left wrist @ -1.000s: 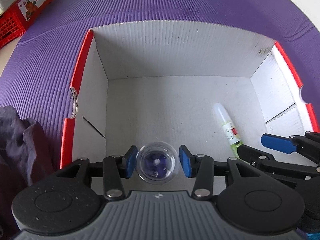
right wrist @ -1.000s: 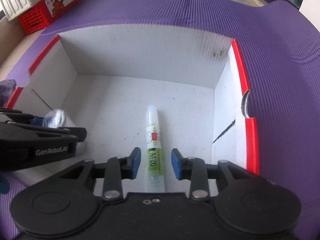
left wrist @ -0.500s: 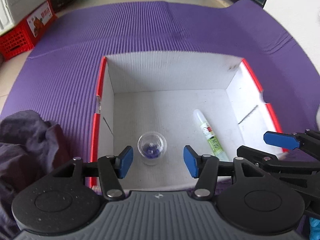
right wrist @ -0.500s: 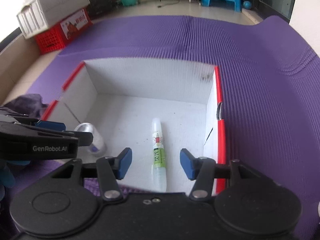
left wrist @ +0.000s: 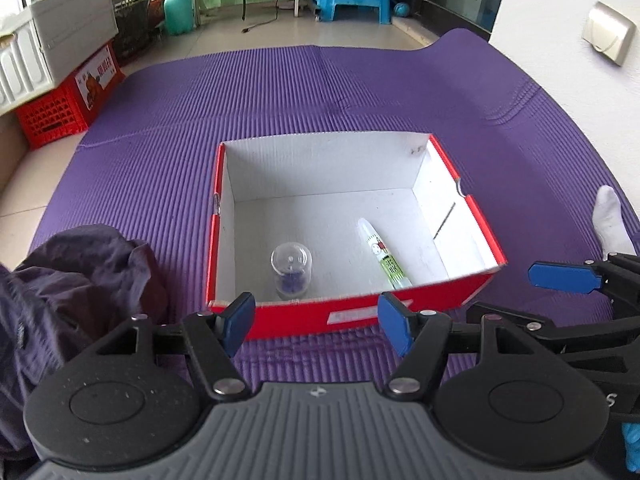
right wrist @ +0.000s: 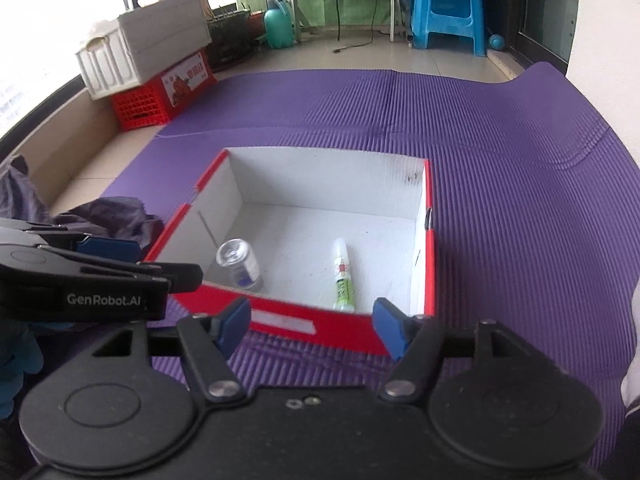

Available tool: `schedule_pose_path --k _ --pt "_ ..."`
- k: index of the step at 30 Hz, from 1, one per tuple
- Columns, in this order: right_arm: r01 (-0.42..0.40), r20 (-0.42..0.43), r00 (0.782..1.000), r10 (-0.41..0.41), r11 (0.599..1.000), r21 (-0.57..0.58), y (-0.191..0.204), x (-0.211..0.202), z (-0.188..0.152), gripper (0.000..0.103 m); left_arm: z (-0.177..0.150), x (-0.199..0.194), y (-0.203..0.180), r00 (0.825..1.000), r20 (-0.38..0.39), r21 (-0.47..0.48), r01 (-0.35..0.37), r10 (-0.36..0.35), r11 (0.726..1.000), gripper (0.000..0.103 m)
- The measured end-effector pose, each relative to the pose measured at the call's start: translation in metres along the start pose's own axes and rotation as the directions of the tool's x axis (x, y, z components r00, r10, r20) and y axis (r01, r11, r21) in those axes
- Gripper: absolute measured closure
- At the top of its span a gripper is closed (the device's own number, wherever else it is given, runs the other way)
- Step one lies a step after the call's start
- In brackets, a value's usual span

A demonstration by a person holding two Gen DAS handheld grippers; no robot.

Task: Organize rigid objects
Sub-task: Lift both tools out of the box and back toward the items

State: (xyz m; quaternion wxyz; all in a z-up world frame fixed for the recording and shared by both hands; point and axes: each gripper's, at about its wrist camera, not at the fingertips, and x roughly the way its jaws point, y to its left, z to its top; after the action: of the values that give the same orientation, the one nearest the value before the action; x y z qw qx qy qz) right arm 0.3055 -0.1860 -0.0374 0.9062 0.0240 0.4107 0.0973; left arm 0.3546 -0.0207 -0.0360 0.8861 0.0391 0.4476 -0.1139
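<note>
Both the left gripper (left wrist: 316, 326) and right gripper (right wrist: 310, 326) have just been opening and hold nothing, jaws wide, while the clear jar (left wrist: 291, 266) and glue tube (left wrist: 384, 254) sit apart inside the red box (left wrist: 360, 316) on the purple mat (left wrist: 280, 92).

Bright daylight from blown-out window (right wrist: 48, 20) at upper left; soft shadows; fisheye bending at edges.

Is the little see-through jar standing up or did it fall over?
Standing up. The small clear plastic jar rests on its base on the white floor of the red cardboard box, domed top upward.
</note>
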Motion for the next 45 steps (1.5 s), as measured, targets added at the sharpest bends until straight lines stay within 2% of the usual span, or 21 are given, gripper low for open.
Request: schedule_pose_path --k 8,12,18,24,26,28,30,36,40,45 --pt "-0.037 0.034 0.999 0.037 0.999 -0.005 0.005 -0.039 -0.022 0.023 -0.030 -0.040 -0.009 0.998 0.058 0.019 0.001 -0.002 1.000 0.035" --pt "-0.048 0.070 0.996 0.050 0.999 -0.024 0.012 -0.060 -0.031 0.019 -0.045 -0.059 -0.017 0.995 0.103 0.039 -0.020 0.016 0.999 0.025" --pt "-0.069 0.108 0.992 0.072 0.997 -0.033 0.017 -0.083 -0.046 0.013 -0.064 -0.084 -0.024 0.989 0.149 0.047 -0.032 0.025 0.998 0.025" --pt "-0.077 0.164 0.983 0.081 0.997 -0.026 0.019 -0.105 -0.061 0.008 -0.079 -0.109 -0.028 0.978 0.206 0.039 -0.047 0.038 0.998 0.019" --pt "-0.082 0.171 0.982 0.085 0.996 -0.022 0.021 -0.111 -0.066 0.006 -0.084 -0.116 -0.029 0.974 0.219 0.034 -0.059 0.051 0.998 0.014" --pt "-0.077 0.187 0.979 0.080 0.997 -0.023 0.022 -0.117 -0.071 0.004 -0.089 -0.121 -0.029 0.969 0.234 0.027 -0.083 0.074 0.996 0.004" --pt "-0.078 0.202 0.976 0.081 0.997 -0.023 0.023 -0.122 -0.076 0.003 -0.095 -0.127 -0.027 0.967 0.242 0.011 -0.084 0.079 0.996 0.000" --pt "-0.088 0.232 0.968 0.093 0.996 -0.033 0.026 -0.136 -0.093 0.000 -0.111 -0.138 -0.022 0.960 0.274 -0.044 -0.047 0.057 0.998 0.000" --pt "-0.131 0.220 0.967 0.126 0.991 0.008 0.022 -0.139 -0.102 0.000 -0.117 -0.142 -0.021 0.957 0.285 -0.070 -0.033 0.051 0.997 0.000" --pt "-0.105 0.228 0.968 0.108 0.994 -0.025 0.026 -0.141 -0.113 0.000 -0.125 -0.146 -0.022 0.956 0.286 -0.057 -0.049 0.064 0.997 0.000"
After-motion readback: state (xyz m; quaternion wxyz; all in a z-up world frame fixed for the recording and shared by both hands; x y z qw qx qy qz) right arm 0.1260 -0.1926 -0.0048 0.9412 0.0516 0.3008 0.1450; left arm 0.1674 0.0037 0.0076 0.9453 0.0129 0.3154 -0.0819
